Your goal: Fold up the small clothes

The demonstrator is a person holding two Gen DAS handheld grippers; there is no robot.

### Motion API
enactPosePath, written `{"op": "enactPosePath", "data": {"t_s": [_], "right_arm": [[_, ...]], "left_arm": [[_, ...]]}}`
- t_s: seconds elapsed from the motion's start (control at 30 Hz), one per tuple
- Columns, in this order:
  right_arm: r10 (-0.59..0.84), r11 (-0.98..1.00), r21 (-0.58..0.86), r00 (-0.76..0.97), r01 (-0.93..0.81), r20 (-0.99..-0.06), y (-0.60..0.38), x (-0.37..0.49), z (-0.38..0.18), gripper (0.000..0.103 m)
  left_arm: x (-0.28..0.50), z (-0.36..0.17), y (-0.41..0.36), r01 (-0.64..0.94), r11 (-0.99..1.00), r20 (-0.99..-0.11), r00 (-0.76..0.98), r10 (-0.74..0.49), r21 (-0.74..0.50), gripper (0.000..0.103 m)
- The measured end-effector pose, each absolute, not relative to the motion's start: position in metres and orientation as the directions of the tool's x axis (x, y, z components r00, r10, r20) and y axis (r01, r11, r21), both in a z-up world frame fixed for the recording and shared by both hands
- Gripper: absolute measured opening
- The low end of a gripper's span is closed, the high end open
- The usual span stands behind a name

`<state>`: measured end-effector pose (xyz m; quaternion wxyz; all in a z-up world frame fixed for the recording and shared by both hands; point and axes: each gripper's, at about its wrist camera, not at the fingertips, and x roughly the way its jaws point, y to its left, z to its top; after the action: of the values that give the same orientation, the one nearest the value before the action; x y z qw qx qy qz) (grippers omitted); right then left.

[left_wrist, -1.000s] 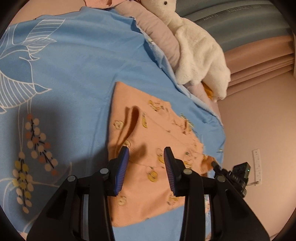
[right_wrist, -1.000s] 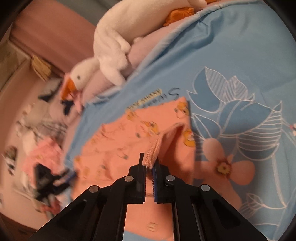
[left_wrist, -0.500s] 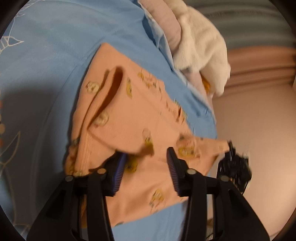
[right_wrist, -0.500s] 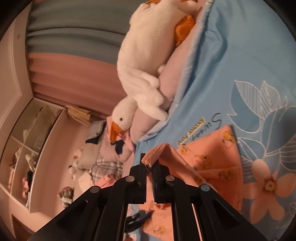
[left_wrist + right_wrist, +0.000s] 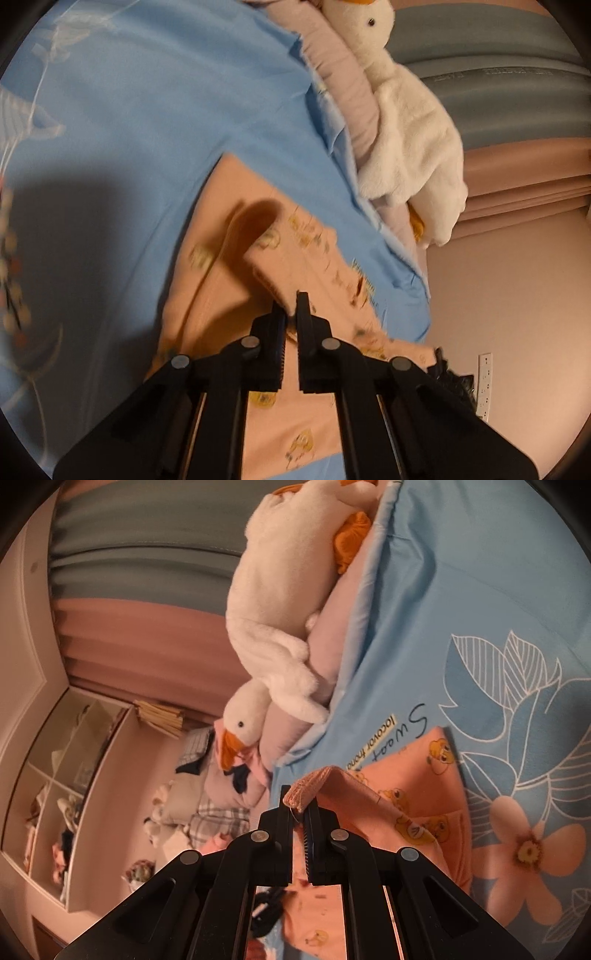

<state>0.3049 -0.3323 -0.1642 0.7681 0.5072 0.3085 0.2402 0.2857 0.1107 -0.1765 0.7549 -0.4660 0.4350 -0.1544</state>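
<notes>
A small orange garment with yellow cartoon prints lies on a blue floral bedsheet. My left gripper is shut on a ribbed hem of the garment and holds that edge up off the bed. My right gripper is shut on another ribbed edge of the same garment, lifted above the sheet. The rest of the garment hangs and drapes below both grippers.
A white plush goose lies on a pink pillow along the bed's edge; it also shows in the right wrist view. Beyond the bed are curtains, shelves and piled clothes.
My left gripper was open over the garment and has shut on its hem and raised it. My right gripper kept its hold and lifted its edge higher.
</notes>
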Motion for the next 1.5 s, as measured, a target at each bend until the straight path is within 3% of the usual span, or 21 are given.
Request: {"op": "enactPosePath", "data": {"t_s": [0.13, 0.27, 0.33, 0.37, 0.43, 0.47, 0.57, 0.7, 0.8, 0.93, 1.1, 1.3, 1.5], "right_arm": [[0.666, 0.394, 0.919, 0.699, -0.033, -0.261, -0.334, 0.314, -0.167, 0.008], [0.617, 0.410, 0.910, 0.715, 0.063, -0.328, -0.341, 0.334, -0.179, 0.008], [0.605, 0.413, 0.903, 0.704, 0.121, -0.371, -0.343, 0.348, -0.191, 0.008], [0.602, 0.416, 0.896, 0.693, 0.153, -0.397, -0.343, 0.354, -0.198, 0.013], [0.576, 0.421, 0.878, 0.682, 0.227, -0.452, -0.347, 0.357, -0.208, 0.056], [0.569, 0.416, 0.880, 0.690, 0.228, -0.448, -0.350, 0.355, -0.209, 0.059], [0.534, 0.477, 0.864, 0.728, 0.161, -0.431, -0.357, 0.342, -0.194, 0.059], [0.518, 0.701, 0.713, 0.688, -0.001, -0.508, -0.336, 0.318, -0.159, 0.058], [0.504, 0.819, 0.554, 0.652, -0.151, -0.567, -0.302, 0.292, -0.140, 0.042], [0.438, 0.898, 0.362, 0.604, -0.251, -0.666, -0.263, 0.267, -0.149, 0.027], [0.234, 0.957, 0.091, 0.547, -0.275, -0.804, -0.236, 0.249, -0.183, 0.026], [0.329, 0.939, 0.209, 0.544, -0.273, -0.771, -0.252, 0.220, -0.170, 0.026], [0.279, 0.954, 0.167, 0.525, -0.251, -0.804, -0.250, 0.196, -0.186, 0.026]], "left_arm": [[0.308, -0.165, 0.114, -0.169, 0.532, -0.513, 0.605, -0.609, -0.830, 0.002], [0.339, -0.165, 0.116, -0.217, 0.562, -0.564, 0.600, -0.568, -0.798, 0.002], [0.354, -0.170, 0.116, -0.241, 0.578, -0.593, 0.579, -0.559, -0.780, 0.006], [0.358, -0.171, 0.117, -0.267, 0.601, -0.625, 0.578, -0.525, -0.753, 0.008], [0.364, -0.172, 0.123, -0.281, 0.625, -0.648, 0.581, -0.493, -0.728, 0.017], [0.365, -0.171, 0.126, -0.285, 0.634, -0.655, 0.584, -0.480, -0.719, 0.021], [0.358, -0.161, 0.137, -0.250, 0.676, -0.659, 0.602, -0.452, -0.693, 0.026], [0.334, -0.145, 0.128, -0.084, 0.750, -0.644, 0.580, -0.499, -0.656, 0.026], [0.310, -0.142, 0.104, 0.056, 0.816, -0.669, 0.542, -0.509, -0.575, 0.024], [0.278, -0.154, 0.075, 0.151, 0.884, -0.735, 0.504, -0.454, -0.443, 0.024], [0.245, -0.171, 0.069, 0.198, 0.920, -0.763, 0.515, -0.391, -0.338, 0.024], [0.214, -0.171, 0.085, 0.181, 0.915, -0.775, 0.488, -0.402, -0.361, 0.025], [0.177, -0.175, 0.106, 0.125, 0.895, -0.761, 0.484, -0.432, -0.429, 0.029]]}}
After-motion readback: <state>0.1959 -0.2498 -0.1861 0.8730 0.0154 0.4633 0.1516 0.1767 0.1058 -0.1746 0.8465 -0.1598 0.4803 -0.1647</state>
